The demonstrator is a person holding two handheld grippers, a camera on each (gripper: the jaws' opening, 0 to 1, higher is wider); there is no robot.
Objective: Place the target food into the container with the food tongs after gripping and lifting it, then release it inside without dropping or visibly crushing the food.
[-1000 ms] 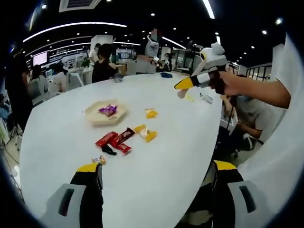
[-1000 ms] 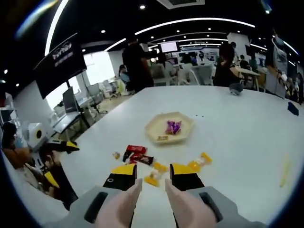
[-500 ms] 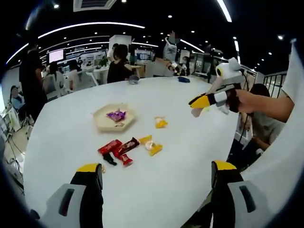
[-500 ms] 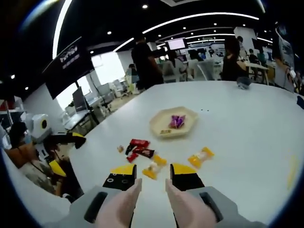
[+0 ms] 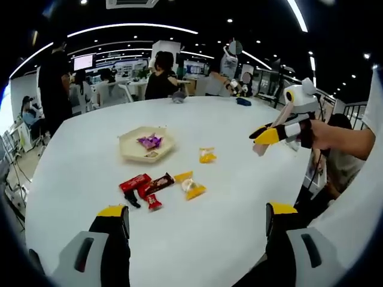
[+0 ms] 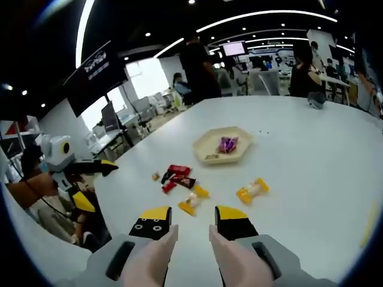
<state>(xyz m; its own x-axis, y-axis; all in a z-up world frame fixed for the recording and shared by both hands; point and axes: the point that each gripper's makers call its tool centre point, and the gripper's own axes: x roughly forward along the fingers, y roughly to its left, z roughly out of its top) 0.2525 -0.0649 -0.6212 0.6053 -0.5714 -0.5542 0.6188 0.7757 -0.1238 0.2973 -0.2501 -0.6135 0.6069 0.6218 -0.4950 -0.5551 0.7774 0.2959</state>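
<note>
Left gripper view: a big white table (image 5: 197,239) in a busy open-plan room w/ people seated and standing far behind. The left gripper (image 5: 197,222) rises from the bottom edge, its two yellow-tipped jaws spread wide apart, nothing between them, above the near part of the table.

Mid-table, a shallow cream tray (image 5: 128,145) holds a purple wrapped candy (image 5: 149,141) and a small brownish item beside it. Nearer than the tray lies a loose cluster of snacks: a red wrapper (image 5: 134,182), a dark red-brown bar (image 5: 158,183) touching it on the right, a small red piece (image 5: 153,202) just nearer, and a small black bit to the left of that piece. Right of these, a yellow-ended candy (image 5: 190,185); a second yellow packet (image 5: 207,156) sits apart, farther off and right of the tray.

At the right side, a hand holds the right gripper (image 5: 261,138) over the table's right edge; its yellow tips look close together, but cannot tell if it holds anything.

Right gripper view: the right gripper (image 6: 192,223) comes up from the bottom, jaws a narrow gap apart, w/ pinkish tong-like strips along their inner sides, nothing visibly gripped. Beyond it, the same tray (image 6: 209,145), the red wrappers (image 6: 178,171), yellow-ended candy (image 6: 191,202) and yellow packet (image 6: 252,191) rest on the table (image 6: 311,179). At far left, the left gripper (image 6: 96,185) shows off the table edge, jaws spread wide.
</note>
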